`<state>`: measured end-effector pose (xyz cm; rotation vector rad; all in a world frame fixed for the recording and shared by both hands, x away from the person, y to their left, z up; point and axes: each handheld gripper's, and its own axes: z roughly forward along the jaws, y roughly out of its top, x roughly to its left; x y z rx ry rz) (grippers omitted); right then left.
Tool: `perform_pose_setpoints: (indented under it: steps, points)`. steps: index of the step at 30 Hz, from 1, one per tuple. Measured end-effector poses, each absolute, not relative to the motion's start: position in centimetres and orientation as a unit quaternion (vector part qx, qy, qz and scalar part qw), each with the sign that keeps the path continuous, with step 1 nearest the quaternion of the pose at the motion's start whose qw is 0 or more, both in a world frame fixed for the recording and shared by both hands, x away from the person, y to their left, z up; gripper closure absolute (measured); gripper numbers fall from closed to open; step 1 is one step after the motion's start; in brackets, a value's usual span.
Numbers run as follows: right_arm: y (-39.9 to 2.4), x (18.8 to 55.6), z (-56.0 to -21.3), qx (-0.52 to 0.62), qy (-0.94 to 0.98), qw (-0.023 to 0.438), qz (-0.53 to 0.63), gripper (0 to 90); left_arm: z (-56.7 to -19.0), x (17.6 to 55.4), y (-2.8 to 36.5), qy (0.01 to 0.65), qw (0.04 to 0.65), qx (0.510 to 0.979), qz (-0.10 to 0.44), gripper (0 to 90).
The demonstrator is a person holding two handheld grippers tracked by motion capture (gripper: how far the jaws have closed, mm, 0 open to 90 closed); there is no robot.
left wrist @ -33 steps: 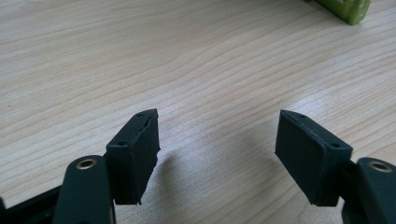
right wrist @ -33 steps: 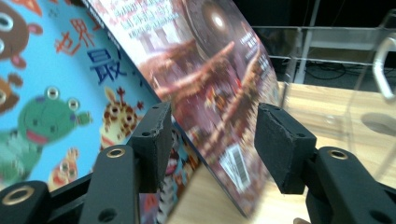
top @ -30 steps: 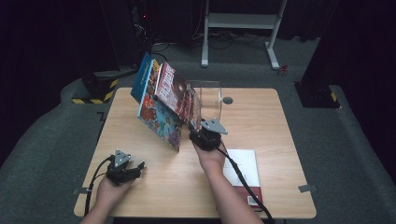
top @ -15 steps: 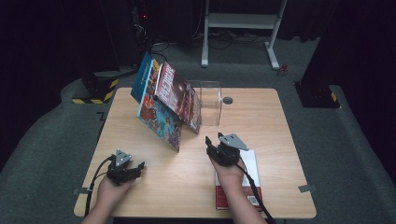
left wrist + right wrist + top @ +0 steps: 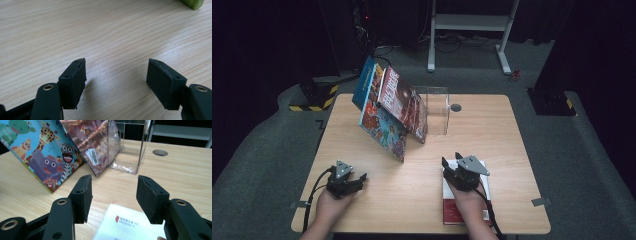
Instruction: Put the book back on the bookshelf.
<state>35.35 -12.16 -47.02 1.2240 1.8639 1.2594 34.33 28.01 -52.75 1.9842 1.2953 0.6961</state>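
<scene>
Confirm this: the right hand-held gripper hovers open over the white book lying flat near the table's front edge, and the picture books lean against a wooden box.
Wrong on the box. The right hand-held gripper is open over the flat white book, but the picture books lean against a clear plastic box, as the right gripper view shows.

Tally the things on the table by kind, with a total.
Picture books leaning against the stand: 2, the animal-cover book and the red-brown cover book
Flat white-and-red book: 1
Clear plastic book stand: 1
Total: 4
</scene>
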Motion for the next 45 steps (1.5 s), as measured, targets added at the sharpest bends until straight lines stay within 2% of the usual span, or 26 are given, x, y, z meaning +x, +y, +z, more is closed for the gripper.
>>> perform_pose_setpoints:
  steps: [10,21,31,33,38,40,45]
  points:
    - [-13.3,34.1,-47.4,0.459,0.707,0.297,0.448,51.3,-52.8,34.3,28.0,0.495,0.330,0.759,0.265,33.5]
    - [-14.5,33.5,-47.5,0.479,0.715,0.289,0.419,49.2,-52.8,34.4,28.0,0.498,0.333,0.758,0.258,35.3]
    - [-16.2,33.0,-47.6,0.476,0.715,0.283,0.427,59.4,-52.7,34.2,28.1,0.497,0.341,0.753,0.265,38.0]
    - [-16.7,33.0,-47.5,0.470,0.722,0.266,0.433,60.5,-52.6,34.2,28.1,0.497,0.340,0.751,0.271,37.7]
    - [-17.8,32.5,-47.5,0.470,0.717,0.275,0.436,63.3,-52.5,34.1,28.1,0.494,0.339,0.753,0.273,38.7]
    - [-18.3,32.4,-47.5,0.471,0.716,0.272,0.437,67.3,-52.5,34.1,28.1,0.496,0.338,0.753,0.269,38.5]
    - [-19.1,32.1,-47.7,0.477,0.720,0.272,0.424,64.4,-52.1,33.8,27.9,0.492,0.342,0.755,0.267,38.7]
